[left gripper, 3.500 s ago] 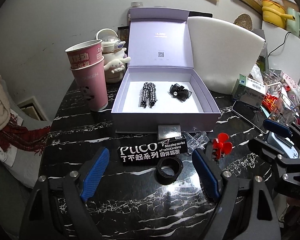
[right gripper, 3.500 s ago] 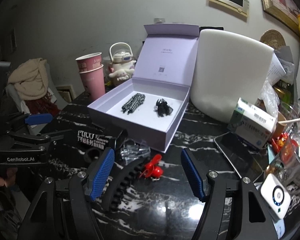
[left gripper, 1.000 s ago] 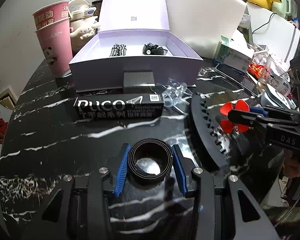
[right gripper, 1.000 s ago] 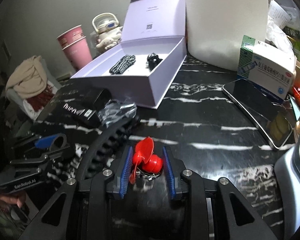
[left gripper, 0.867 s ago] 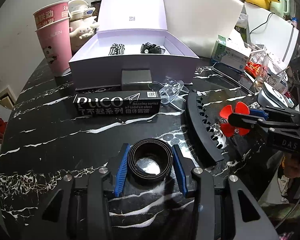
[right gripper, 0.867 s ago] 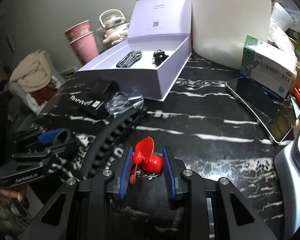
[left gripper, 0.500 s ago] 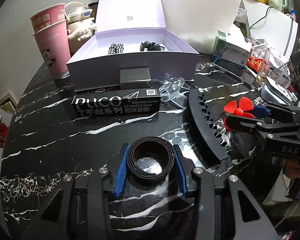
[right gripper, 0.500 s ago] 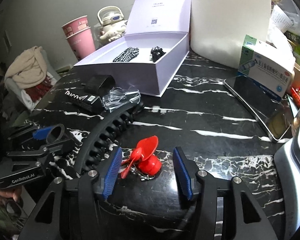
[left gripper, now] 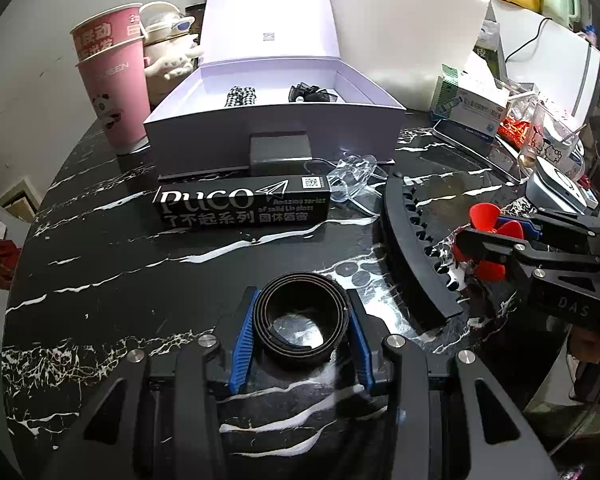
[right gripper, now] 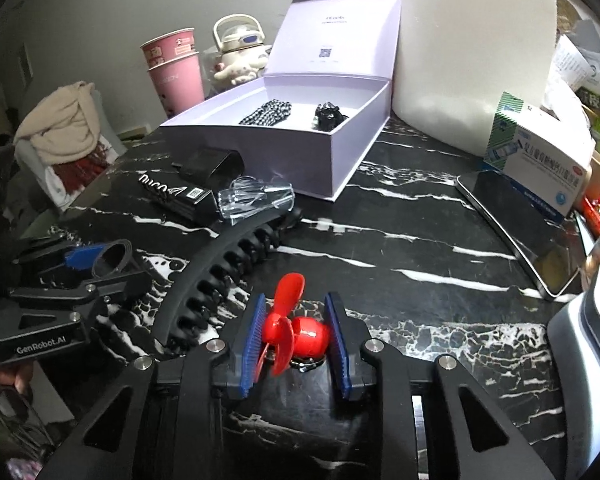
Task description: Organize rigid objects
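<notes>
My left gripper [left gripper: 302,312] is shut on a black coiled band ring [left gripper: 300,280] that rests on the black marble table [left gripper: 120,264]. My right gripper [right gripper: 296,320] is shut on a red propeller clip [right gripper: 308,334], low over the table. A long black toothed hair claw [left gripper: 416,248] lies between the two grippers. Behind it stands an open lavender box [left gripper: 276,140] holding a checkered hair tie [left gripper: 242,96] and a black bow [left gripper: 312,94]. A black PUCO carton [left gripper: 240,204], a small dark box [left gripper: 280,152] and a clear clip [left gripper: 352,176] lie in front of the box.
Stacked pink paper cups [left gripper: 112,80] and a plush toy [left gripper: 172,60] stand left of the box. A white foam block [left gripper: 404,40], a medicine carton [left gripper: 468,108], a phone [right gripper: 520,228] and a white device [left gripper: 556,188] crowd the right side.
Both grippers came down from open and closed on the ring and the red clip. Half a second ago the right jaws stood apart from the clip; now they clamp it again.
</notes>
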The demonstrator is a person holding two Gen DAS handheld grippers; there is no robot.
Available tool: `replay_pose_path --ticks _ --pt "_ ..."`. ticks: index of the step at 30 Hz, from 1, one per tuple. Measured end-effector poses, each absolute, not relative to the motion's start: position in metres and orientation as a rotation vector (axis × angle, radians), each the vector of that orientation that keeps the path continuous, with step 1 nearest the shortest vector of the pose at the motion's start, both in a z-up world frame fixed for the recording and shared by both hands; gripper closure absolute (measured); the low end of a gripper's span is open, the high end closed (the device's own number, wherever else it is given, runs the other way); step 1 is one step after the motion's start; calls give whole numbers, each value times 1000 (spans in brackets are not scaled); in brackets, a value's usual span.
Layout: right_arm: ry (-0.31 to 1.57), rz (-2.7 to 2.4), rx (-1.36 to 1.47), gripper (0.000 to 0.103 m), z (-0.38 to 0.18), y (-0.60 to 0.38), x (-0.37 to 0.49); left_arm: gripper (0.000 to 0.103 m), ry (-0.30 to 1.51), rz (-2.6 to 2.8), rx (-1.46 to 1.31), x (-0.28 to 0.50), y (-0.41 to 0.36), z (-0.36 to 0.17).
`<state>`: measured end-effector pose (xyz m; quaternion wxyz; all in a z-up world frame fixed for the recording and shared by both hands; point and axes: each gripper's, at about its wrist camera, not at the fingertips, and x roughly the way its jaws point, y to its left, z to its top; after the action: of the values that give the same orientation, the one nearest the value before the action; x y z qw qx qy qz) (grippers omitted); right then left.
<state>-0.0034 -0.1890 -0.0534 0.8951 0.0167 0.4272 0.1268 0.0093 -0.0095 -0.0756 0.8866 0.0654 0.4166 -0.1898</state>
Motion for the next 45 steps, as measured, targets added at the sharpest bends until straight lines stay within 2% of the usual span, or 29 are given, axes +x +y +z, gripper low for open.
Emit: replay_pose_path --ticks 24,45 --pt "872 291 52 73 -41 -190 -1 62 850 -400 92 15 -2 -51" --pt "845 312 83 73 -7 -195 20 62 839 -411 94 43 -8 -13"
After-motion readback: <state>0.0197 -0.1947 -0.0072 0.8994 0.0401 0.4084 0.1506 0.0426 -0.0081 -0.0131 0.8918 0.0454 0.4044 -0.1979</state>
